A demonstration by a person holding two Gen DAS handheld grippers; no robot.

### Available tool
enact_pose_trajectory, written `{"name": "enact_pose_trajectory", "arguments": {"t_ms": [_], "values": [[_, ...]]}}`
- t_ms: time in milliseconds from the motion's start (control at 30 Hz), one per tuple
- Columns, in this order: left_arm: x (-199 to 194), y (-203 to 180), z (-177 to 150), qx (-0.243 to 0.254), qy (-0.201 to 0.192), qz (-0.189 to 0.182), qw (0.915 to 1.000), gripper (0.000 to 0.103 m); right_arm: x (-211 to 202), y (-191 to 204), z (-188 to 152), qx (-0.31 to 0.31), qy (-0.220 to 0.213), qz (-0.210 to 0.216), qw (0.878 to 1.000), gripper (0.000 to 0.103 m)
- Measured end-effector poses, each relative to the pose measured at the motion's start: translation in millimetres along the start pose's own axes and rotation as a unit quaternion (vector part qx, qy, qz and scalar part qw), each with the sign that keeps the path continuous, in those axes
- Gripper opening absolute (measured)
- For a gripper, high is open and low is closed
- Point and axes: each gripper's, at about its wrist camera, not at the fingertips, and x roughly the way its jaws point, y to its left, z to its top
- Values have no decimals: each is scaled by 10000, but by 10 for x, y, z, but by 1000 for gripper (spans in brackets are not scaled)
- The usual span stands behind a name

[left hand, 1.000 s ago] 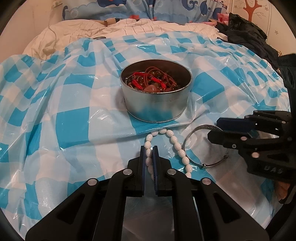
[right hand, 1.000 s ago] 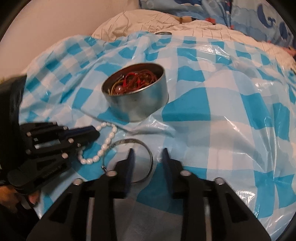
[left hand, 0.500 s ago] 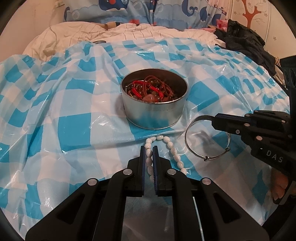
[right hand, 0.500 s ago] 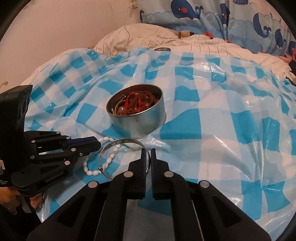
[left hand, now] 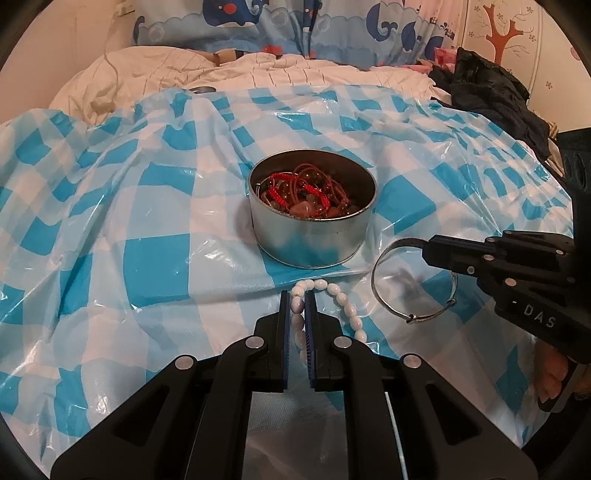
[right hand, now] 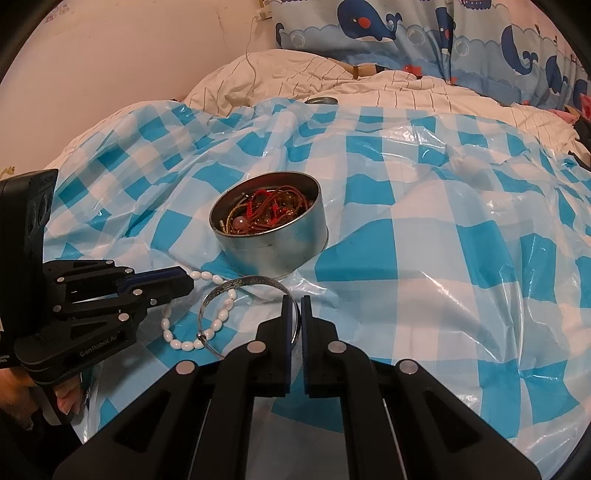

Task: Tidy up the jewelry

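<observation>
A round metal tin [left hand: 312, 236] holding red cords and beads stands on the blue-checked plastic sheet; it also shows in the right wrist view [right hand: 271, 240]. My left gripper [left hand: 297, 299] is shut on a white bead bracelet [left hand: 347, 306], which trails to its right. My right gripper [right hand: 294, 306] is shut on the rim of a silver bangle [right hand: 236, 286], held just in front of the tin. The bangle [left hand: 384, 295] hangs from the right gripper's fingers [left hand: 461, 254] in the left wrist view. The white bracelet [right hand: 184, 341] lies under the bangle.
The plastic sheet [left hand: 129, 258] covers a rumpled bed. White bedding [right hand: 295, 81] and whale-print pillows [right hand: 406, 33] lie behind. Dark clothing [left hand: 491, 96] is piled at the far right. A small round metal lid [right hand: 322, 100] rests at the sheet's far edge.
My right gripper closed on the silver bangle and lifted it. Both grippers drew back from the tin, the left still holding the white bracelet.
</observation>
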Motion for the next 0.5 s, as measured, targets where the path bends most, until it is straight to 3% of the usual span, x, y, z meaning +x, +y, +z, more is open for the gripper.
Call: {"name": "enact_pose_trajectory", "arguments": {"t_ms": [500], "values": [[2, -33, 1, 125, 5, 73, 9999, 7, -6, 6, -2, 0, -24, -3, 10000, 5]]}}
